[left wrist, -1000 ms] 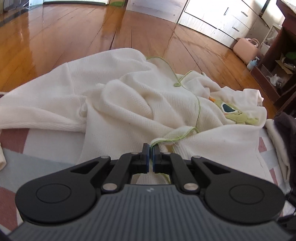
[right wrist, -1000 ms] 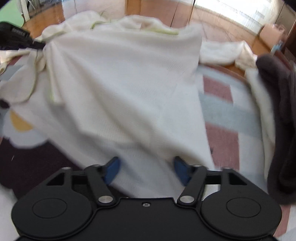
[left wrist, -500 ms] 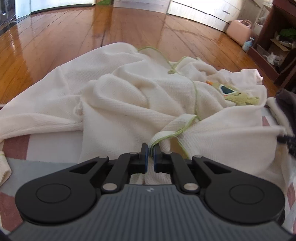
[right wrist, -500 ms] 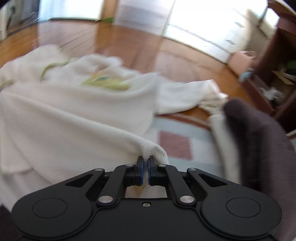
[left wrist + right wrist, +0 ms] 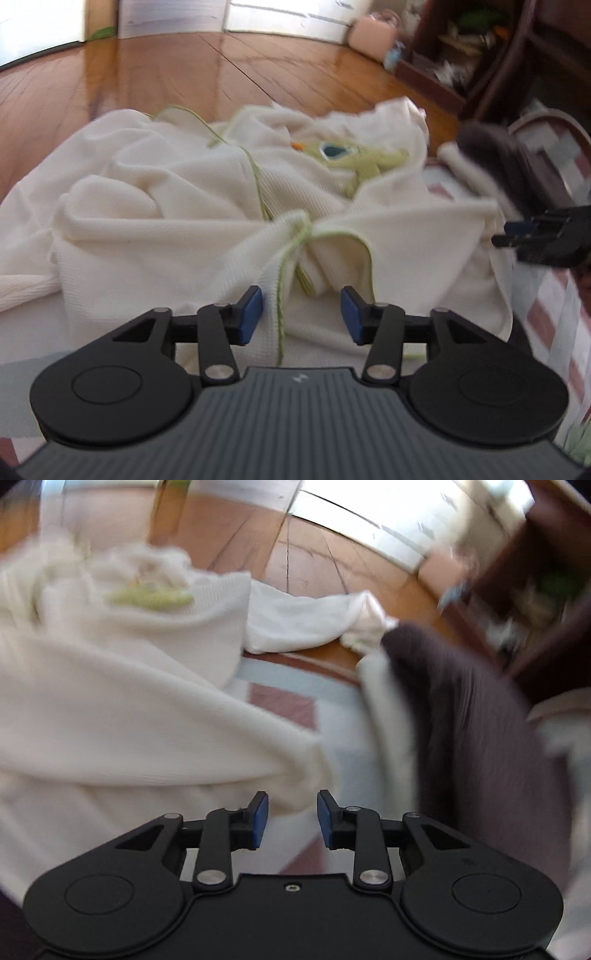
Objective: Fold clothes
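The crumpled garment (image 5: 207,206) is spread ahead of the left gripper (image 5: 301,312), a hem running between its parted jaws. Right of the right gripper (image 5: 291,819) a folded cloth (image 5: 476,720) is laid, the wooden floor (image 5: 155,77) seen behind both.

Both the left gripper (image 5: 301,314) and right gripper (image 5: 291,819) have spread their fingers, releasing the cream garment (image 5: 184,206).
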Demonstrator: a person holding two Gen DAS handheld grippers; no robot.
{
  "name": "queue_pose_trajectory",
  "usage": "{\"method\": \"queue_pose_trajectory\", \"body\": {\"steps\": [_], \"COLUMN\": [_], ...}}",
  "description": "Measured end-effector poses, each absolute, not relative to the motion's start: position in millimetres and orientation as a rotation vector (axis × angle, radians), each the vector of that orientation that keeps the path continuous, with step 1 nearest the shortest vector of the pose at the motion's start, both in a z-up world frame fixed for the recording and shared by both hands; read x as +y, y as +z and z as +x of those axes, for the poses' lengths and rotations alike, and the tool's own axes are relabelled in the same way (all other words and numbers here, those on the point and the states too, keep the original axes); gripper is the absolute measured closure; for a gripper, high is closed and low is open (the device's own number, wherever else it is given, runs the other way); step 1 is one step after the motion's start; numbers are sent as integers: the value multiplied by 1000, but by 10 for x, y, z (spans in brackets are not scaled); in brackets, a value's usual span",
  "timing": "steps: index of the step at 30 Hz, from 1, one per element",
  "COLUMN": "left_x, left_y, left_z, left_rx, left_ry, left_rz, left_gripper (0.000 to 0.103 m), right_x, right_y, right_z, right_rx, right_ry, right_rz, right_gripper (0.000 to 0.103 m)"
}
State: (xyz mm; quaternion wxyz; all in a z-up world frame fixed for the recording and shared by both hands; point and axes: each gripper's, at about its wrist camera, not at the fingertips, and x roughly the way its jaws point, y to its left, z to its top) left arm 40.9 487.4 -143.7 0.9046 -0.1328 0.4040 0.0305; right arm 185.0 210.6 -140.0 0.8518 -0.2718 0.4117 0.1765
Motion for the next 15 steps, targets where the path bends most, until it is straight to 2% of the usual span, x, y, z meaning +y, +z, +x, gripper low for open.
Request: {"method": "queue_pose_trajectory", "body": {"steps": [2, 4, 6, 9, 10, 12, 15], "left_x": [4875, 4897, 4939, 5007, 5031, 5080, 5110], "left_y": [-1477, -1516, -1549, -1569, -1572, -1585, -1589], "left_z": [430, 446, 451, 432, 423, 417, 416], "left_rx": [848, 857, 865, 863, 861, 865, 877], "left_ry": [66, 71, 75, 107, 127, 144, 160], "left_rz": [-267, -275, -304, -334, -343, -358, -359], "left_gripper": [47, 46, 45, 46, 46, 46, 46], "right_x": [2030, 1955, 1904, 2018, 2056, 2088, 1941], "right_y": [-1380, -1360, -1354, -1454, -1487, -1486, -1323], "right_z": [1823, 1796, 1778, 1723, 1695, 1637, 1514], "right_rx": [913, 958, 994, 981, 974, 951, 908], "right_ry": [397, 421, 435, 433, 437, 449, 458], "right_rz": [-465, -357, -272, -351, -379, -437, -389], "right_gripper": [61, 46, 45, 46, 56, 98, 98]}}
